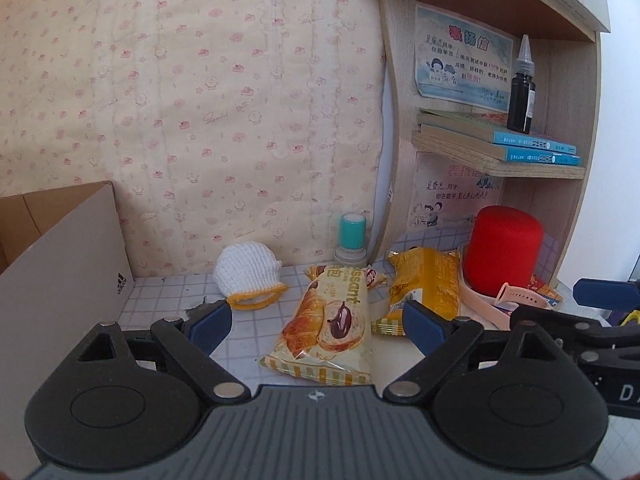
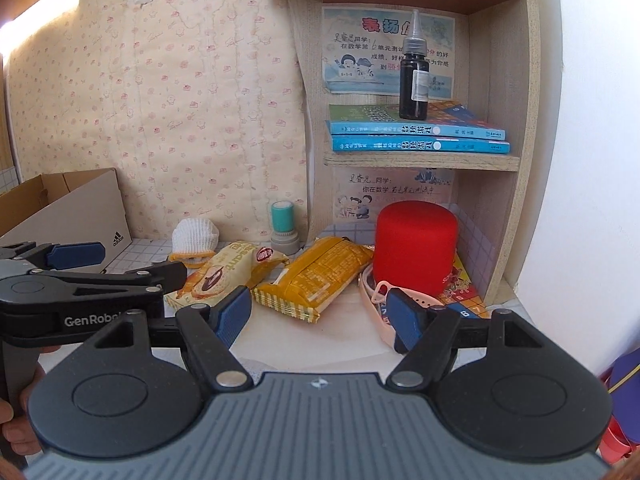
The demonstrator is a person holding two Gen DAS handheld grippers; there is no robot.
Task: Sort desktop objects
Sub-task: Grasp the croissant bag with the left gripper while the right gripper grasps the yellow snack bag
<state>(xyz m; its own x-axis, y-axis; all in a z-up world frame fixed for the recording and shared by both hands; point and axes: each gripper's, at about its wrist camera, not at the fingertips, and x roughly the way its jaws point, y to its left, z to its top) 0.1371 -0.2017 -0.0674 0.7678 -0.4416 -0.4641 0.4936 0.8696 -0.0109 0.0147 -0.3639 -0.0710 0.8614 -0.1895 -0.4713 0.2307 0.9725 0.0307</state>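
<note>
Two books point(image 2: 418, 134) — dark bottle point(image 2: 414, 80) atop

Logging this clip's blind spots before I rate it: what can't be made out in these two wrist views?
- Cardboard box: its inside is hidden by its own wall in both views.
- Pink strap: partly behind the red cylinder and the right gripper finger.
- Puzzle book under the cylinder: mostly covered.
- Book spines: print too small.
- Left gripper: open, holding nothing.

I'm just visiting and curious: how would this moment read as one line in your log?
left gripper: open, above croissant packet | right gripper: open, holding nothing | yellow snack bag, red cylinder: on desk | cardboard box: left
</note>
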